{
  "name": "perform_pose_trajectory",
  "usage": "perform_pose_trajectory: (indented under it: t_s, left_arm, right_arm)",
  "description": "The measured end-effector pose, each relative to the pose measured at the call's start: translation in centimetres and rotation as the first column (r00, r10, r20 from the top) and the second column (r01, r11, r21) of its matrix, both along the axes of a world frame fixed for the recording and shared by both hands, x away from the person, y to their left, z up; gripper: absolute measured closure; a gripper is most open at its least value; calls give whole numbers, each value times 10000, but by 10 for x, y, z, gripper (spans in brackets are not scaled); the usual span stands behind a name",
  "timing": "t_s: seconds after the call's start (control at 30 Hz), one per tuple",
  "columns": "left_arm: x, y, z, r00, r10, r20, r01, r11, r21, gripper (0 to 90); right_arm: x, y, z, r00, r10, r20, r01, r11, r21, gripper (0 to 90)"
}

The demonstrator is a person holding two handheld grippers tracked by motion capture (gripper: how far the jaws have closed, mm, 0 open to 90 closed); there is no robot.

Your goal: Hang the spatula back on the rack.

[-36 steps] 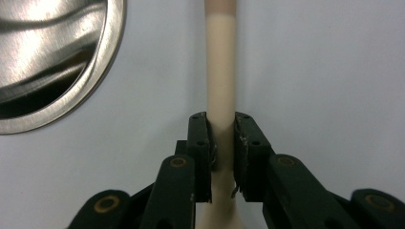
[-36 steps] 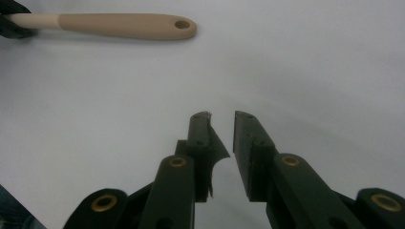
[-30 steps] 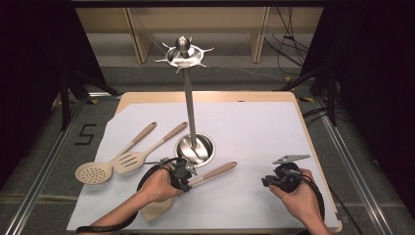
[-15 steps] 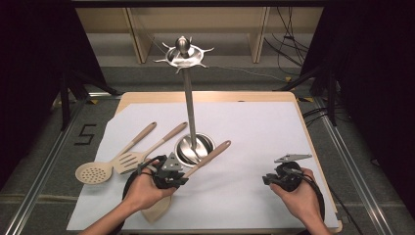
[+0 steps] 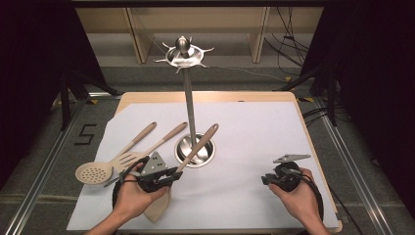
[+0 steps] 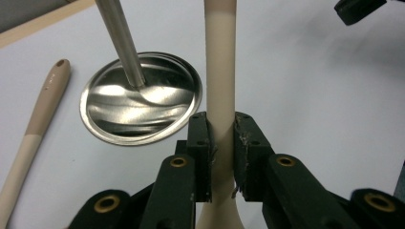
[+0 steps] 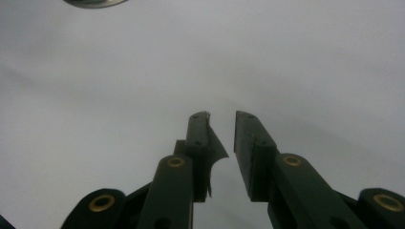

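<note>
Left tongs (image 6: 221, 143) pinching the spatula (image 6: 220, 71) by its handle, just beside the stand's base (image 6: 143, 102). Right tongs (image 7: 222, 117) spread, lately widening, nothing between, well apart from that base.

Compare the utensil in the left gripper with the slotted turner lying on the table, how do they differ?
The held utensil is clamped by the left gripper and tilted up, its handle end over the stand's base; the slotted turner lies flat on the white sheet, untouched. The turner's head is in plain sight; the held utensil's head is mostly hidden under the hand. Both have beige handles.
</note>
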State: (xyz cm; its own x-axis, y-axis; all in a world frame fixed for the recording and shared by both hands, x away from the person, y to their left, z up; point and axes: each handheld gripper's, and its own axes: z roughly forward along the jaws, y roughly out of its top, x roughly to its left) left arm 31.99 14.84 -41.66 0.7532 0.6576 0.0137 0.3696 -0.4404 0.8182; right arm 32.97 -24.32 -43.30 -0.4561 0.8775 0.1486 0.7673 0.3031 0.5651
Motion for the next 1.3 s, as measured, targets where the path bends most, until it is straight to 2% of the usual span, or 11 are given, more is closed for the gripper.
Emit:
perform_pose_trajectory:
  t_s: [0.03, 0.13, 0.2, 0.23, 0.4, 0.47, 0.7, 0.8, 0.93, 0.97, 1.3]
  left_arm:
    - [-1, 0, -1, 9999, 124, 43, -122, 9995, -306, 779]
    - [-3, 6, 2, 9997, 147, 183, -140, 9993, -345, 779]
    - [-6, 8, 4, 9990, 303, 326, -278, 9969, -736, 779]
    - [-7, 10, 5, 9983, 360, 464, -321, 9961, -822, 779]
    - [-13, 19, 12, 9902, 594, 1266, -436, 9912, -1247, 779]
    - [-17, 20, 13, 9877, 822, 1333, -617, 9865, -1515, 778]
    - [-22, 23, 15, 9798, 983, 1740, -675, 9822, -1752, 778]
    - [-23, 24, 16, 9776, 1008, 1850, -655, 9800, -1877, 778]
    - [-26, 25, 19, 9732, 1079, 2031, -639, 9752, -2117, 779]
    - [-27, 26, 21, 9713, 1104, 2105, -677, 9774, -2003, 778]
    - [-34, 31, 33, 9539, 1504, 2599, -810, 9624, -2594, 778]
  right_arm:
    - [0, 1, -2, 9999, -10, 131, 9, 9999, 132, 762]
    - [0, 1, 0, 10000, 19, 28, -19, 10000, -5, 762]
    - [0, 1, -1, 9998, -140, 170, 139, 9999, 45, 761]
    - [0, 0, 1, 10000, 30, -18, -30, 10000, -40, 761]
    - [0, -1, 2, 9999, 72, -86, -73, 9999, -107, 760]
    - [0, 0, 2, 9999, 17, -113, -18, 10000, -67, 760]
    - [0, 0, 2, 9999, -57, 86, 57, 10000, -9, 758]
    - [1, -1, 3, 9998, 90, -160, -90, 10000, -9, 758]
    - [0, 0, 2, 9999, -97, 103, 97, 10000, 20, 758]
    - [0, 0, 2, 9999, -98, 100, 98, 10000, 12, 758]
    - [0, 0, 3, 9998, -54, 170, 55, 10000, -25, 758]
